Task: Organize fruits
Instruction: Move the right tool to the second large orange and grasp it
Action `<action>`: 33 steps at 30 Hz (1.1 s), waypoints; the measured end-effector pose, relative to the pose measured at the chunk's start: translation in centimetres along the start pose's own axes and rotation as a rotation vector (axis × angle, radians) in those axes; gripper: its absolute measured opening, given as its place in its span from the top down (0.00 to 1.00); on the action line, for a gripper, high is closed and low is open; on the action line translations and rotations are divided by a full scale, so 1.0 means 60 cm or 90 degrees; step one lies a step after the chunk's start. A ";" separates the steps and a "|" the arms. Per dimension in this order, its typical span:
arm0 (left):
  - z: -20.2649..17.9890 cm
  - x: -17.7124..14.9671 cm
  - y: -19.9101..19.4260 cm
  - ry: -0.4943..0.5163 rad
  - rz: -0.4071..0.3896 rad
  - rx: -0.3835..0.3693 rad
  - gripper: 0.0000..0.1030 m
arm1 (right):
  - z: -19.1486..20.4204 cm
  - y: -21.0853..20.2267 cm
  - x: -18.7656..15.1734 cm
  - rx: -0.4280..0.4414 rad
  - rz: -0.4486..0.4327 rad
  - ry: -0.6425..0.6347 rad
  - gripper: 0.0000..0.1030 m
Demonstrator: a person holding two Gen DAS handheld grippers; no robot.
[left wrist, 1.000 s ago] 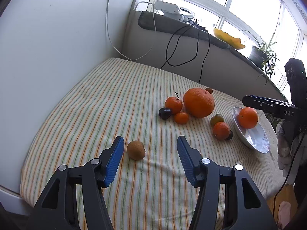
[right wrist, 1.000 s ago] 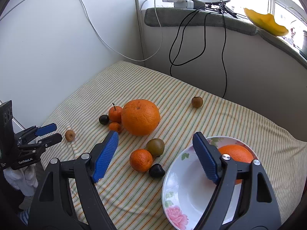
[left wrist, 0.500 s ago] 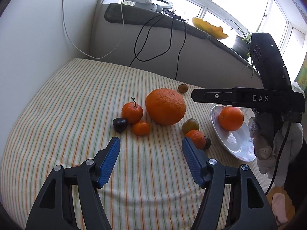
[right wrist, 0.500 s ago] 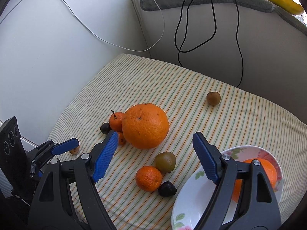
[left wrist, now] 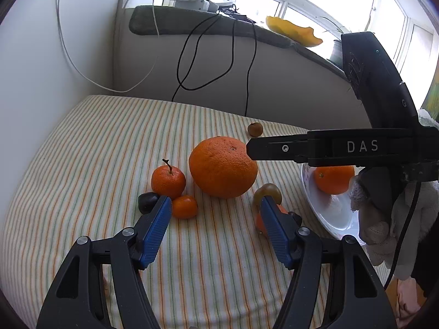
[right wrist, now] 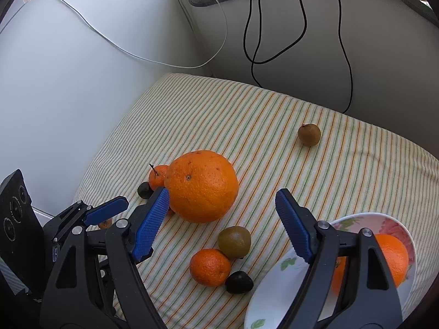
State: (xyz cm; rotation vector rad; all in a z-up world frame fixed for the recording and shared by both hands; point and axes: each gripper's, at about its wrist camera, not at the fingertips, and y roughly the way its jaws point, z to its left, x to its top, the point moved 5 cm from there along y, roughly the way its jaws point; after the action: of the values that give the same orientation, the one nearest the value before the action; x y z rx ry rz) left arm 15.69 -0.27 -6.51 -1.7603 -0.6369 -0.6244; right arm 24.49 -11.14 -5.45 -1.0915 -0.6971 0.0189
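Note:
A large orange (left wrist: pixel 223 166) (right wrist: pixel 201 186) sits mid-cloth. Left of it lie a stemmed tangerine (left wrist: pixel 168 181), a tiny tangerine (left wrist: pixel 184 206) and a dark plum (left wrist: pixel 147 201). A green-brown kiwi (right wrist: pixel 234 240), a tangerine (right wrist: pixel 210 267) and a dark fruit (right wrist: pixel 239 282) lie beside a white flowered plate (right wrist: pixel 277 288) holding an orange (right wrist: pixel 395 255). A brown fruit (right wrist: pixel 309 135) lies apart, farther back. My left gripper (left wrist: pixel 215 219) is open and empty just before the cluster. My right gripper (right wrist: pixel 219 213) is open and empty, above the large orange and kiwi.
The fruits lie on a striped cloth (left wrist: pixel 90 148) over a padded surface. A white wall stands to the left, a grey ledge (left wrist: pixel 192 24) with cables and a power strip behind. A small brown fruit (right wrist: pixel 105 223) lies near the left gripper.
My left gripper has swung right from the lone brown fruit and moved in toward the cluster. My right gripper has moved forward from the plate, over the large orange.

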 end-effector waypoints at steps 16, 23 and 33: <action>0.003 0.001 0.047 0.007 0.028 0.002 0.35 | 0.010 0.030 0.017 -0.019 0.011 -0.019 0.20; 0.001 0.008 0.062 0.007 0.039 -0.014 0.37 | 0.005 0.052 0.027 0.030 0.034 0.018 0.20; -0.001 0.009 0.074 0.002 0.051 -0.035 0.40 | 0.006 0.082 0.034 0.085 0.065 0.061 0.20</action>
State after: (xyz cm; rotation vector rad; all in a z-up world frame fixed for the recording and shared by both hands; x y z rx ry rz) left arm 19.16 -1.37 -9.14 -1.8263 -0.5487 -0.5950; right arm 27.47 -7.76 -8.35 -0.9915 -0.5462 0.0986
